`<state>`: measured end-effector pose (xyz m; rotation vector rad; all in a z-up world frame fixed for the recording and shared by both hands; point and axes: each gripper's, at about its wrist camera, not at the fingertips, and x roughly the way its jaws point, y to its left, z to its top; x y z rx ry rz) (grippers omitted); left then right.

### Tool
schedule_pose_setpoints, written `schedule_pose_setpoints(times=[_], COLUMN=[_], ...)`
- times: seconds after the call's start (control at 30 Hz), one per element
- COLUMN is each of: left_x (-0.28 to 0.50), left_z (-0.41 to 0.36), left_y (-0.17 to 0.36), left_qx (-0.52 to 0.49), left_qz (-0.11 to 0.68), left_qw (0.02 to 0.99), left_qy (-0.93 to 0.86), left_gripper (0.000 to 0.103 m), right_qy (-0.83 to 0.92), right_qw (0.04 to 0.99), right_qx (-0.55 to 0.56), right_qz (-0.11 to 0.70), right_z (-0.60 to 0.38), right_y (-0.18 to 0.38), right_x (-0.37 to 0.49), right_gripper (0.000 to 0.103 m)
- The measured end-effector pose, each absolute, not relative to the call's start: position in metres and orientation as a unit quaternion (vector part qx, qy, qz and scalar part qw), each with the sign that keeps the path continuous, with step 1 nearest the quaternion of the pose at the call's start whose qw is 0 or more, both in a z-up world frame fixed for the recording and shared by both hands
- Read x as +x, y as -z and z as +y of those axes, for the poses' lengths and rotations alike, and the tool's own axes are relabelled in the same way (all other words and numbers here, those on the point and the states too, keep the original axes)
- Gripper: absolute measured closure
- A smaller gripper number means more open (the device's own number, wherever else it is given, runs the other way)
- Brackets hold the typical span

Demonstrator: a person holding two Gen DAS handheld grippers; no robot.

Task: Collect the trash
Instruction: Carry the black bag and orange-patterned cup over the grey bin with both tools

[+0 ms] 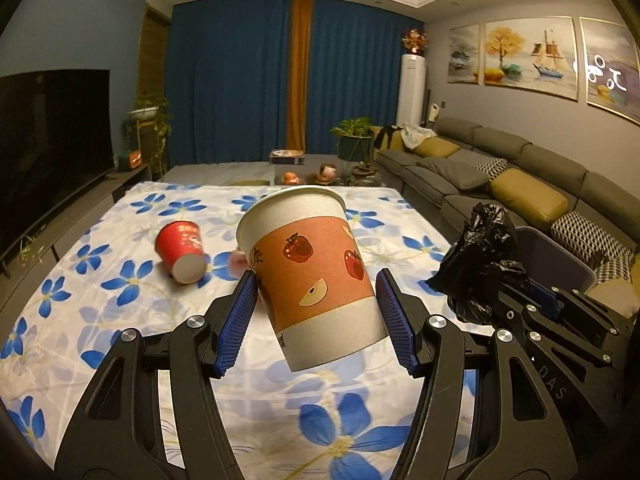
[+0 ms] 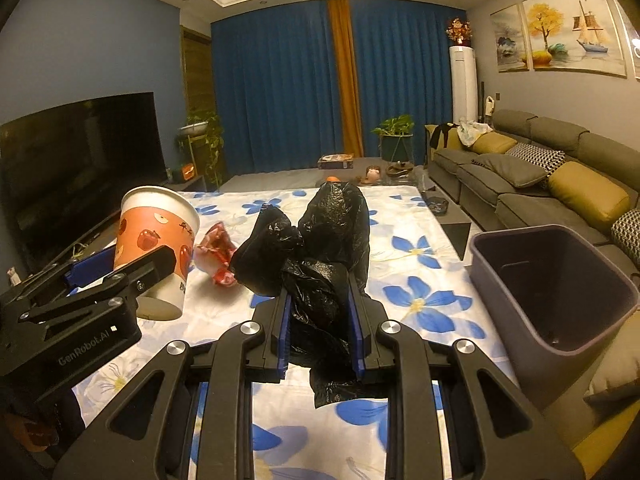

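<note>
Your left hand-held gripper (image 1: 318,312) grips the tilted paper cup (image 1: 308,272) aloft; your right hand-held gripper (image 2: 320,328) clamps the black bag (image 2: 320,248) beside the empty bin (image 2: 560,280).

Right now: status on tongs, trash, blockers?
Left tongs gripping apple-print paper cup. Right tongs clamped on black bag. Red cup still on cloth. Bin unobstructed.

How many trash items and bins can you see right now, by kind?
Paper cups: 2, the apple-print cup held in the left gripper and the red cup lying on the floral cloth
Black plastic bag, in the right gripper: 1
Crumpled red wrapper: 1
Bin: 1
Total: 5
</note>
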<state>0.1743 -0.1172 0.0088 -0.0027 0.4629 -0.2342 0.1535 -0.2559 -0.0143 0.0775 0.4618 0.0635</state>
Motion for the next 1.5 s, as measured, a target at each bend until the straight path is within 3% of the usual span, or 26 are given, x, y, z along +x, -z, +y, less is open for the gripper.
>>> schedule_pose_setpoints(times=[1.5], left_x=[0.189], left_z=[-0.36], left_y=[-0.011], left_qx=[0.053], left_qz=[0.185], left_qw=[0.929], left_qy=[0.317], left_gripper=[0.043], right_qy=[0.187], right_qw=[0.959], right_qx=[0.084], right_qz=[0.198], right_z=[-0.467], right_y=[0.014], right_x=[0.147], right_gripper=[0.078])
